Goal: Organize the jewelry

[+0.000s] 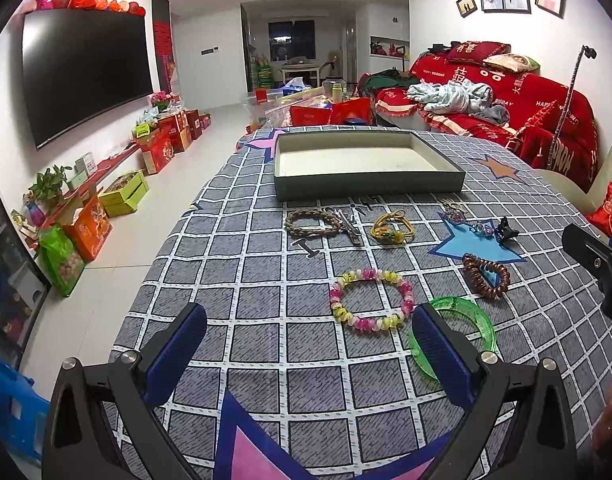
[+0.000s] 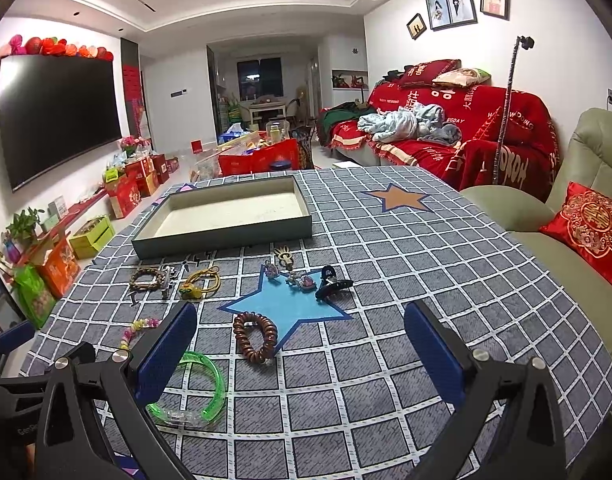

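Tray behind scattered jewelry

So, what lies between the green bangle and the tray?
In the left wrist view, the pink-yellow bead bracelet lies between the bangle and the tray; farther on, a gold cord.

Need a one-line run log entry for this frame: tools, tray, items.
left tool: open, empty | right tool: open, empty | tray: empty | beaded bracelet, green bangle, brown coil tie: on cloth
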The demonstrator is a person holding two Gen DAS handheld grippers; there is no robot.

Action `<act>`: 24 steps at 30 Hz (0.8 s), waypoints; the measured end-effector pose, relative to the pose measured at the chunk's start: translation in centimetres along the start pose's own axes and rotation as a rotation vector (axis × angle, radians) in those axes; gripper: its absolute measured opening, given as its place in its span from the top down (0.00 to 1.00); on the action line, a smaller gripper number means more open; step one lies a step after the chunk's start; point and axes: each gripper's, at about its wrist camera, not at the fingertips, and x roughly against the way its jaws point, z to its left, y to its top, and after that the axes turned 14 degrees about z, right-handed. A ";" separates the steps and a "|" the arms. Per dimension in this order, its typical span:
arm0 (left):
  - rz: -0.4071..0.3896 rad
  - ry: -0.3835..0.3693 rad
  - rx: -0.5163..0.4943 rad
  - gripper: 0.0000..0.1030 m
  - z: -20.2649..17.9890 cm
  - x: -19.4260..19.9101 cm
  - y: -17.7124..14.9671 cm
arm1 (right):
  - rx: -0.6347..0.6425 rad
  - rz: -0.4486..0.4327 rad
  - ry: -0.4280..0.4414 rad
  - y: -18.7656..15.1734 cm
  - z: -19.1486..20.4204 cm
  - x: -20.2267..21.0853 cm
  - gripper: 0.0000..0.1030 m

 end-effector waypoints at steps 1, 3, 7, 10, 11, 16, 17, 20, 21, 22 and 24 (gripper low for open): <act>-0.001 0.000 0.000 0.00 0.0 0.1 0.0 | -0.001 0.000 0.000 0.0 0.0 0.0 0.00; 0.001 0.001 0.000 0.00 0.0 0.0 0.0 | 0.000 0.001 0.001 0.0 0.0 0.0 0.00; 0.002 0.003 0.001 0.00 -0.1 0.0 0.1 | 0.000 0.001 0.000 0.0 -0.1 0.1 0.00; 0.005 0.006 0.006 0.00 0.0 0.0 0.0 | 0.000 0.001 0.000 0.0 -0.1 0.1 0.00; 0.007 0.006 0.007 0.00 0.1 -0.1 0.0 | 0.000 0.001 0.001 0.0 -0.1 0.0 0.00; 0.007 0.008 0.008 0.00 0.1 -0.2 -0.1 | 0.000 -0.002 0.001 0.0 -0.1 0.1 0.00; 0.007 0.007 0.008 0.00 0.1 -0.2 -0.1 | 0.000 0.000 0.003 0.0 -0.1 0.0 0.00; 0.007 0.007 0.005 0.00 0.2 -0.3 -0.1 | -0.001 -0.001 0.001 0.0 -0.2 0.2 0.00; 0.007 0.008 0.006 0.00 0.2 -0.3 -0.1 | -0.001 -0.001 0.002 0.0 -0.2 0.2 0.00; 0.008 0.007 0.006 0.00 0.2 -0.3 -0.1 | -0.002 -0.001 0.001 0.0 -0.2 0.2 0.00; 0.007 0.009 0.006 0.00 0.1 -0.3 -0.2 | -0.001 -0.001 0.001 0.0 -0.2 0.2 0.00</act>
